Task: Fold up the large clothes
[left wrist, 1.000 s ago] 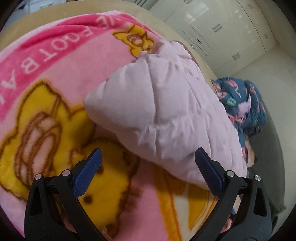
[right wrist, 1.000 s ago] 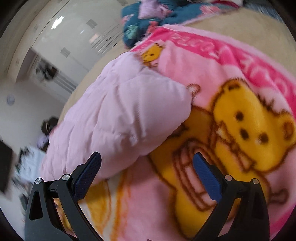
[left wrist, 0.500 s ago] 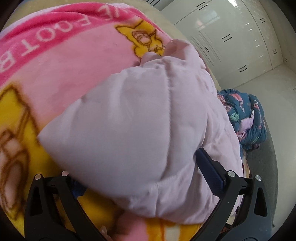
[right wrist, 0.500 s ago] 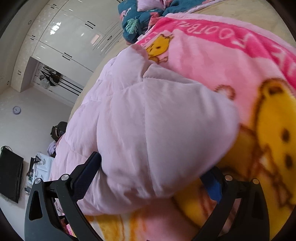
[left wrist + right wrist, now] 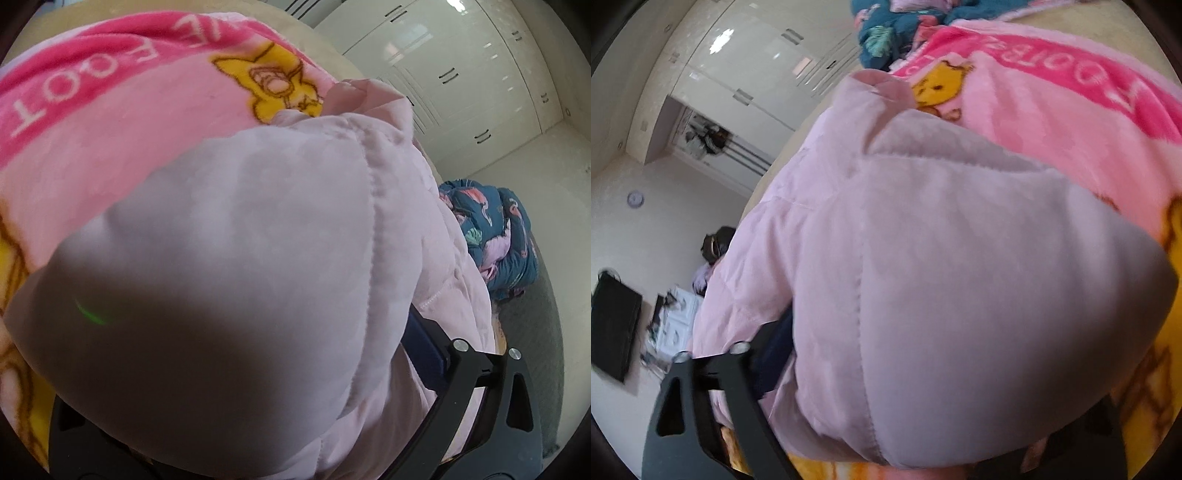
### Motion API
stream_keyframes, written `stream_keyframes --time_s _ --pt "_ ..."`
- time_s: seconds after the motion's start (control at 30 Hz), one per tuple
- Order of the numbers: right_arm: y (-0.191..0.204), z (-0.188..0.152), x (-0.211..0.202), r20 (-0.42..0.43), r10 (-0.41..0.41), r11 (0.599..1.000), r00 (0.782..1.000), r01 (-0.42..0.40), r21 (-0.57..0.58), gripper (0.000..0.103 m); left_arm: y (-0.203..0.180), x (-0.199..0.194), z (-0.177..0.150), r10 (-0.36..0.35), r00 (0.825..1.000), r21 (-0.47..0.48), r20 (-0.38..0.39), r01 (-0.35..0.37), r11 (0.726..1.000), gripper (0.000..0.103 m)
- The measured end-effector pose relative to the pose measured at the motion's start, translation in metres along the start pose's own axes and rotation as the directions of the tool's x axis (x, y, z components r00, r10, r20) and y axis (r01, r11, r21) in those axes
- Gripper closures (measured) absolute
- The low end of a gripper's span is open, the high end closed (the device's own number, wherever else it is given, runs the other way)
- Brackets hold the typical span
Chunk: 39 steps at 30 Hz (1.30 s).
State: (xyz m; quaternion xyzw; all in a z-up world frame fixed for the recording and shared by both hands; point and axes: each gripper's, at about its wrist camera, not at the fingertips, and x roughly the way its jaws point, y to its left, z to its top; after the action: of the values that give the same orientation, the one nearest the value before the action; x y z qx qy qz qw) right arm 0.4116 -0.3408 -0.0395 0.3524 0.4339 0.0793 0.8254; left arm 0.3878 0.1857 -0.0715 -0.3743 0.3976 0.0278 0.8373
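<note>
A pale pink padded jacket (image 5: pixel 266 229) lies bunched on a pink cartoon blanket (image 5: pixel 110 122). Its puffy folded end fills the space between the jaws of my left gripper (image 5: pixel 295 354), which stands wide; only the right blue pad (image 5: pixel 424 354) shows, touching the fabric, and the other is hidden under the jacket. In the right wrist view the same jacket (image 5: pixel 960 277) bulges between the jaws of my right gripper (image 5: pixel 886 347), which are closing on it. The left pad (image 5: pixel 775 350) presses into the fabric there, while the right finger is buried.
A dark teal patterned quilt (image 5: pixel 498 232) is heaped beyond the jacket. White wardrobe doors (image 5: pixel 461 74) line the far wall. A black screen (image 5: pixel 613 325) hangs on the wall at the left, beside cluttered white furniture (image 5: pixel 676 321).
Both grippers moved forward until the jacket's end slid between their jaws and filled both views. The right gripper's left finger has swung inward against the fabric. The left gripper's finger kept its spread.
</note>
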Motion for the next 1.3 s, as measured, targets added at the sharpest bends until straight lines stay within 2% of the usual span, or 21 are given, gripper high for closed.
stream_keyframes --time_s 0.07,0.13,0.17,0.2,0.23,0.33,0.63,0.77,0.9,1.3 --pt "0.01 -0.001 -0.005 0.017 -0.013 0.997 1.0 0.015 -0.072 0.042 -0.006 -0.004 0.0 0.008 1.0 0.035 0.009 -0.008 0.999 0.02" --pt "0.021 -0.002 -0.01 0.031 -0.026 0.991 0.999 0.03 -0.134 0.052 -0.014 -0.008 0.0 0.02 0.999 0.079 0.025 -0.022 0.997 0.037" --pt "0.025 -0.003 -0.012 0.037 -0.032 0.987 0.999 0.038 -0.156 0.056 -0.022 -0.014 -0.001 0.033 0.999 0.12 0.041 -0.037 0.992 0.043" --pt "0.032 -0.004 -0.015 0.045 -0.044 0.981 0.998 0.052 -0.185 0.06 -0.027 -0.016 -0.001 0.039 0.998 0.144 0.051 -0.046 0.989 0.054" --pt "0.037 -0.004 -0.015 0.053 -0.053 0.977 0.997 0.063 -0.206 0.061 -0.035 -0.02 -0.002 0.05 0.997 0.178 0.066 -0.061 0.982 0.061" --pt "0.056 -0.01 -0.019 0.079 -0.087 0.953 0.993 0.106 -0.283 0.066 -0.05 -0.03 -0.004 0.068 0.992 0.241 0.106 -0.092 0.966 0.071" --pt "0.108 -0.029 -0.056 0.174 -0.081 0.851 0.981 0.159 -0.5 0.072 -0.079 -0.075 -0.008 0.047 0.981 0.349 0.189 -0.112 0.93 0.075" --pt "0.125 -0.038 -0.072 0.194 -0.071 0.808 0.978 0.171 -0.564 0.073 -0.08 -0.096 -0.015 0.038 0.979 0.363 0.199 -0.11 0.925 0.075" --pt "0.135 -0.046 -0.088 0.203 -0.056 0.785 0.978 0.169 -0.596 0.073 -0.076 -0.113 -0.024 0.032 0.979 0.369 0.2 -0.106 0.923 0.075" --pt "0.13 -0.08 -0.125 0.187 -0.041 0.779 0.982 0.149 -0.609 0.073 -0.064 -0.145 -0.053 0.043 0.979 0.389 0.199 -0.119 0.914 0.075"
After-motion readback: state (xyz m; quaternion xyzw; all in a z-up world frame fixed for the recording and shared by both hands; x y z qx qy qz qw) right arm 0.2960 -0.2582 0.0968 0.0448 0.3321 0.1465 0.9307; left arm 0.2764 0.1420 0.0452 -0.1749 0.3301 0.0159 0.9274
